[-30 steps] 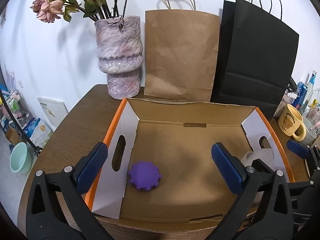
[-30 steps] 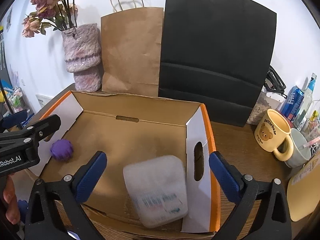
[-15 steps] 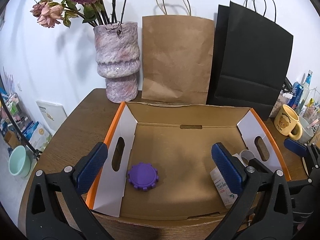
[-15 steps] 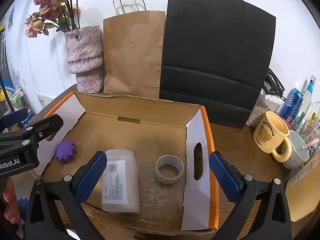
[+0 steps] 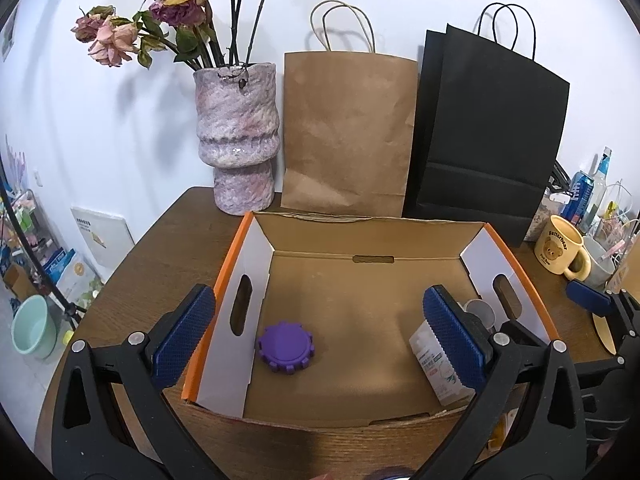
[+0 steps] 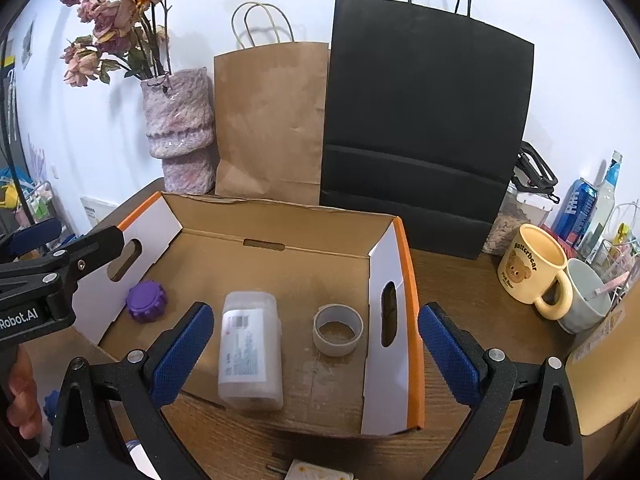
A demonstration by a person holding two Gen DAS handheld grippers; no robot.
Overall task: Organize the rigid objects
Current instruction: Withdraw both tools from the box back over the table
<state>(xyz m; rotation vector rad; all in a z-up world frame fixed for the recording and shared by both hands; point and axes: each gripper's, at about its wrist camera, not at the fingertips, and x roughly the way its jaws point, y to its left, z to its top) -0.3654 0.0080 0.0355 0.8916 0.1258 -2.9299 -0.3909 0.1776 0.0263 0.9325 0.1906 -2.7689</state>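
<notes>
An open cardboard box [image 5: 372, 240] [image 6: 280, 216] with orange-edged white end flaps sits on the wooden table. Inside lie a purple toothed cap [image 5: 285, 346] [image 6: 146, 301] at the left, a clear plastic container with a label [image 6: 250, 350] [image 5: 430, 360] lying flat at the front, and a grey tape roll [image 6: 338, 329] [image 5: 480, 312] near the right flap. My left gripper [image 5: 318, 336] is open above the box's front edge, empty. My right gripper [image 6: 312, 354] is open too, held back from the container with nothing between its fingers.
Behind the box stand a pink vase with dried flowers [image 5: 236, 136], a brown paper bag [image 5: 348, 132] and a black paper bag [image 5: 488, 136]. A yellow bear mug [image 6: 532, 268], a grey cup [image 6: 586, 296], a can and bottle crowd the right side. A hand [image 6: 24, 396] shows at lower left.
The plastic container left my right gripper and came to rest flat in the box, uncovering the tape roll. Both grippers drew back and up from the box.
</notes>
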